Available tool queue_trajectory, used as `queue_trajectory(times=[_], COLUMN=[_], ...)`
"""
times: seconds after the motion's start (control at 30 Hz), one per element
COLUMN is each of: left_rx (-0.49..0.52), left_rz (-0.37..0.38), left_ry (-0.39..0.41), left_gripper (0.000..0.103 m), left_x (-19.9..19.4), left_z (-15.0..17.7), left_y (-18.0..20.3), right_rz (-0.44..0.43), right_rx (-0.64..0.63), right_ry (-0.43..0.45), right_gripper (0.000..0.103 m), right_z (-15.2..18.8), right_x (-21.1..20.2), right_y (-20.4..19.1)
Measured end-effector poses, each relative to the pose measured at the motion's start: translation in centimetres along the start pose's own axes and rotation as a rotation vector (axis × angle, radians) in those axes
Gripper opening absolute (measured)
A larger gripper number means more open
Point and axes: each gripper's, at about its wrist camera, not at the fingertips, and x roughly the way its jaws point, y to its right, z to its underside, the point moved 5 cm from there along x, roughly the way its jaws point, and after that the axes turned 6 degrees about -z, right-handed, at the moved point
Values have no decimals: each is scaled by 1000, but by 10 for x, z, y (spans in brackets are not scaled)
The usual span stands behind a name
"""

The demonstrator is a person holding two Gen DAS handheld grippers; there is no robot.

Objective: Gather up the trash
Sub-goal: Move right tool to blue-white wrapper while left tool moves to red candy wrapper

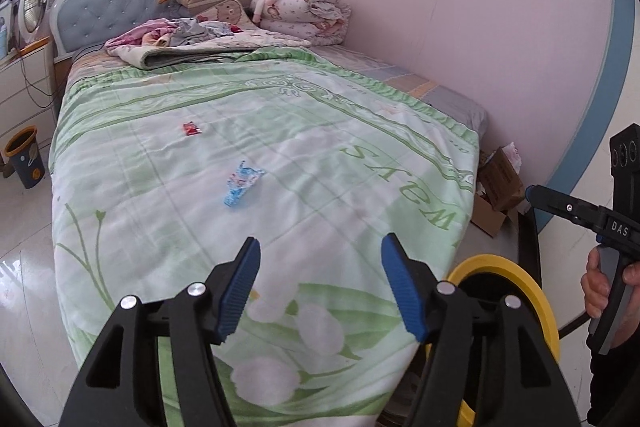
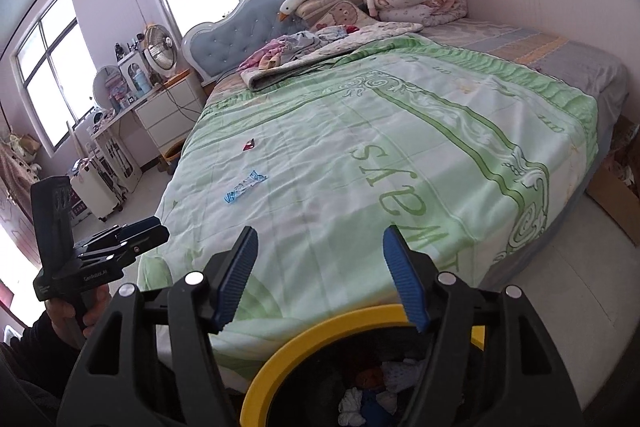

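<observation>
Trash lies on the green flowered blanket [image 1: 304, 131] of the bed: a blue-and-white wrapper [image 1: 242, 183] near the middle and a small red wrapper [image 1: 192, 128] beyond it toward the headboard, the two well apart. At the foot of the bed stands a black bin with a yellow rim [image 2: 320, 331], with crumpled scraps inside. Left claw [image 1: 320, 287] hangs over the near end of the blanket and right claw [image 2: 320, 277] above the bin's rim, each with its blue pads [image 2: 404, 275] spread apart and nothing between them, both short of the wrappers.
</observation>
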Motion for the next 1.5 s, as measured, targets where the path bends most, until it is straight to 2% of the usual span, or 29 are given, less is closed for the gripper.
queue_trajectory(times=[0.13,0.23,0.47,0.7,0.97,1.27,1.5], left_rx=[-43,-69,-106,-115,-110,-112,-135], left_rz=[-54,-90,-154,-214,-253,-302,-276], left_ry=[8,12,16,-15,-77,-130,-160], left_gripper=[65,69,73,76,76,76,76], left_x=[6,14,40,83,144,213,248], left_z=[-12,-22,-52,-80,-107,-133,-142], left_y=[-33,-55,-105,-139,-165,-186,-188], right_rz=[-24,-43,-71,-46,-61,-60,-18], right_rx=[-37,-67,-122,-198,-269,-279,-327], right_ry=[-45,-79,-149,-194,-253,-287,-303], right_gripper=[67,67,68,73,74,76,75], right_z=[-9,-13,-14,-21,-35,-49,-48], right_x=[39,68,132,184,241,299,326], right_y=[-16,-28,-49,-72,-96,-105,-111])
